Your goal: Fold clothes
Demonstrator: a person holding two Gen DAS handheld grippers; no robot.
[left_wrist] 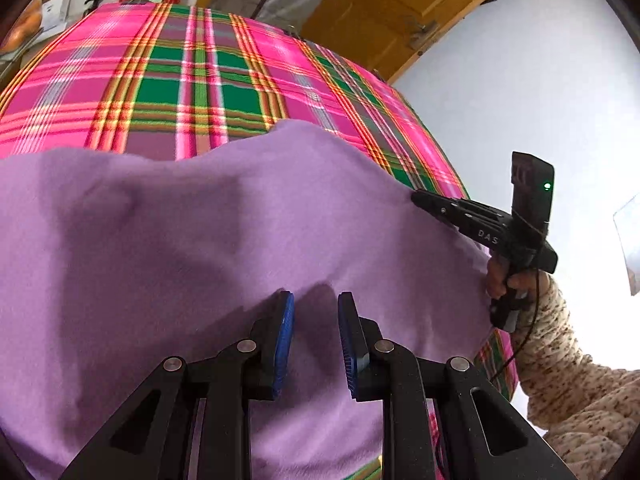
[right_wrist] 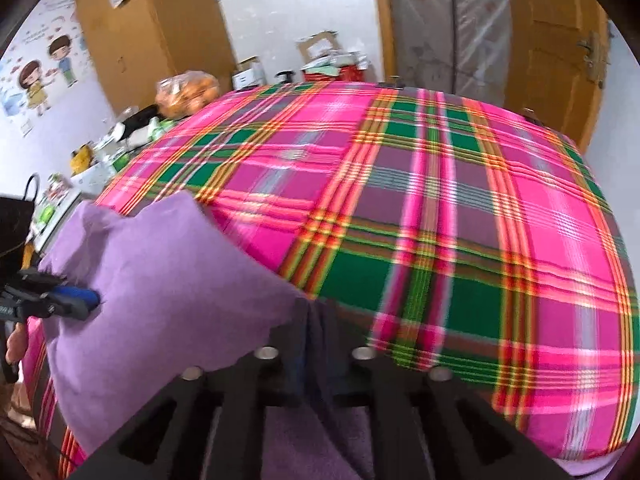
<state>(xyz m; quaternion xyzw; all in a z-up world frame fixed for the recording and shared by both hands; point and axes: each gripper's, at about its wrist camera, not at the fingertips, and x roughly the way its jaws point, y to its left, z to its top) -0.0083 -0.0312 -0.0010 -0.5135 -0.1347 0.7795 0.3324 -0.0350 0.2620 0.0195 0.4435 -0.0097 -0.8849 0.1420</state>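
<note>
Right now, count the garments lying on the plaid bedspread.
1. A single purple garment lies at the near edge of the plaid bedspread, with the left claw over its middle and the right claw at its edge. Others could be hidden beneath.
</note>
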